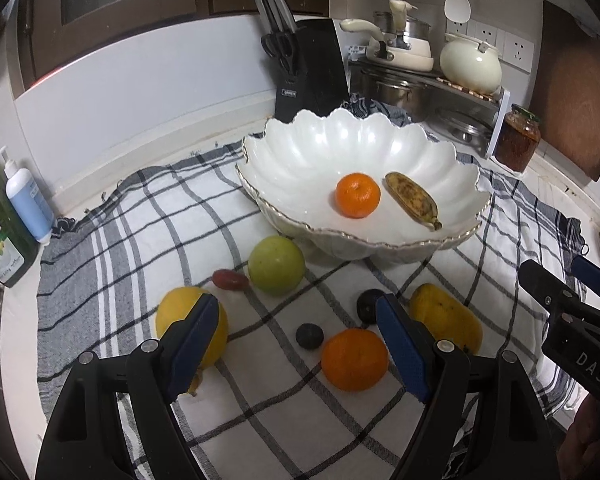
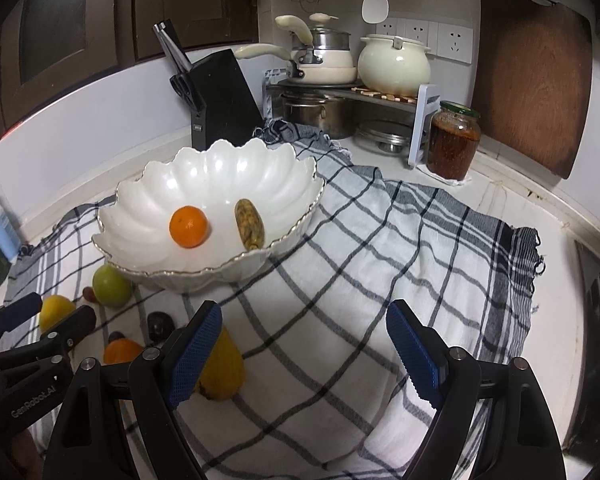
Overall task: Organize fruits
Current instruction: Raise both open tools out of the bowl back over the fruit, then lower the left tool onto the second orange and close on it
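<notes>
A white scalloped bowl [image 1: 300, 148] [image 2: 236, 164] holds an orange [image 1: 358, 195] [image 2: 189, 227] and a spotted banana [image 1: 412, 199] [image 2: 249, 229]. On the checked cloth [image 1: 148, 216] in front of it lie a green apple [image 1: 276, 265] [image 2: 111, 285], a red grape [image 1: 230, 279], a yellow lemon [image 1: 176, 312] [image 2: 56, 309], two dark plums [image 1: 309, 336], a second orange [image 1: 355, 359] [image 2: 121, 351] and a yellow mango [image 1: 446, 315] [image 2: 224, 376]. My left gripper [image 1: 300, 350] is open and empty above the plums and orange. My right gripper [image 2: 306, 354] is open and empty over bare cloth, right of the mango.
A black knife block [image 1: 308, 68] [image 2: 222, 100], a pot rack with cream pots [image 1: 420, 64] [image 2: 356, 80] and a jar [image 1: 518, 138] [image 2: 454, 142] stand behind the bowl. Soap bottles [image 1: 16, 208] stand at the left. A wooden board [image 2: 532, 76] leans on the right wall.
</notes>
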Action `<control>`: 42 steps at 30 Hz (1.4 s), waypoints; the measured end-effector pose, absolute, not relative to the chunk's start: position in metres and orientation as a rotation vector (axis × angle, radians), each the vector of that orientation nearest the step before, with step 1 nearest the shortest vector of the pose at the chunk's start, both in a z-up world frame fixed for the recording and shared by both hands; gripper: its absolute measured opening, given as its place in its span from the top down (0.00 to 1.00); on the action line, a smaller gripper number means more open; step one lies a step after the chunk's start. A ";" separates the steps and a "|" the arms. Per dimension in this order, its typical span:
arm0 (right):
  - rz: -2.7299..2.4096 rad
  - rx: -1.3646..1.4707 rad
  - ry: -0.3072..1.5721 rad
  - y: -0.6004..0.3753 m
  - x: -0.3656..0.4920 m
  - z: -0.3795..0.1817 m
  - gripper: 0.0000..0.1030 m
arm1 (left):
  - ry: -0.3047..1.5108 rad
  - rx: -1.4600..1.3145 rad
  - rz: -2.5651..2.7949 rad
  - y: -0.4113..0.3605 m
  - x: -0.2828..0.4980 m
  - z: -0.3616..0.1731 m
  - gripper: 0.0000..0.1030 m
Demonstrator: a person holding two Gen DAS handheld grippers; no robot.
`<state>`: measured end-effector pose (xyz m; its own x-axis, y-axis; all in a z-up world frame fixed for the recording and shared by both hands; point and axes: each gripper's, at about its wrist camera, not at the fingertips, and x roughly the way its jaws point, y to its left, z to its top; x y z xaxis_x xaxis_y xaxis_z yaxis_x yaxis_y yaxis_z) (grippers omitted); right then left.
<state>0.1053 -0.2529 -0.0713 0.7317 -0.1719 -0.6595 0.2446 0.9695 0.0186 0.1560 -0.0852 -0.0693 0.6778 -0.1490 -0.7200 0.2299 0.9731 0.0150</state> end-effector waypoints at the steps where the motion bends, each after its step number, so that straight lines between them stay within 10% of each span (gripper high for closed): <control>1: -0.230 0.105 0.716 -0.253 0.104 -0.073 0.17 | 0.802 0.109 -0.214 -0.086 0.156 -0.071 0.22; 42: -0.261 0.109 0.765 -0.267 0.092 -0.108 0.17 | 0.899 0.096 -0.237 -0.111 0.155 -0.130 0.32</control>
<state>0.0923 -0.2667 -0.1081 0.6913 -0.1931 -0.6963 0.2721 0.9623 0.0033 0.1551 -0.1105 -0.1304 0.5983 -0.1638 -0.7843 0.2443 0.9696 -0.0162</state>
